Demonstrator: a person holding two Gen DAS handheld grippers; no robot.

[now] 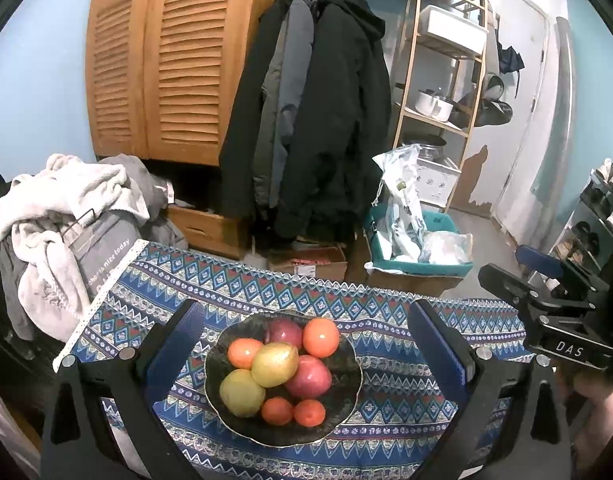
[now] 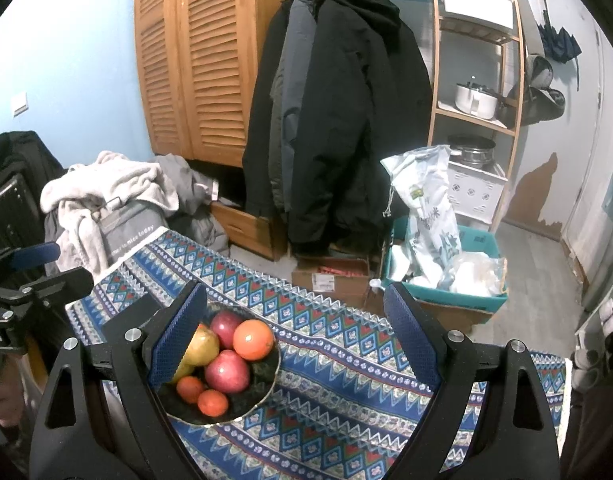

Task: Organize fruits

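A dark bowl (image 1: 348, 394) stands on a table with a blue patterned cloth (image 1: 406, 412). It holds two yellow pears (image 1: 274, 364), two red apples (image 1: 308, 376) and several oranges (image 1: 321, 337). My left gripper (image 1: 306, 348) is open and empty, held above the bowl with its jaws wide on either side. My right gripper (image 2: 294, 336) is open and empty, to the right of the bowl (image 2: 262, 388); its left finger (image 2: 178, 336) hides part of the fruit. The right gripper also shows at the left wrist view's right edge (image 1: 546, 312).
A pile of grey and white laundry (image 1: 66, 216) lies past the table's far left corner. Behind the table stand a wooden louvred cabinet (image 1: 166, 60), hanging black coats (image 1: 318, 120), cardboard boxes (image 1: 310, 264), a teal bin with bags (image 1: 418, 236) and a wooden shelf rack (image 1: 446, 60).
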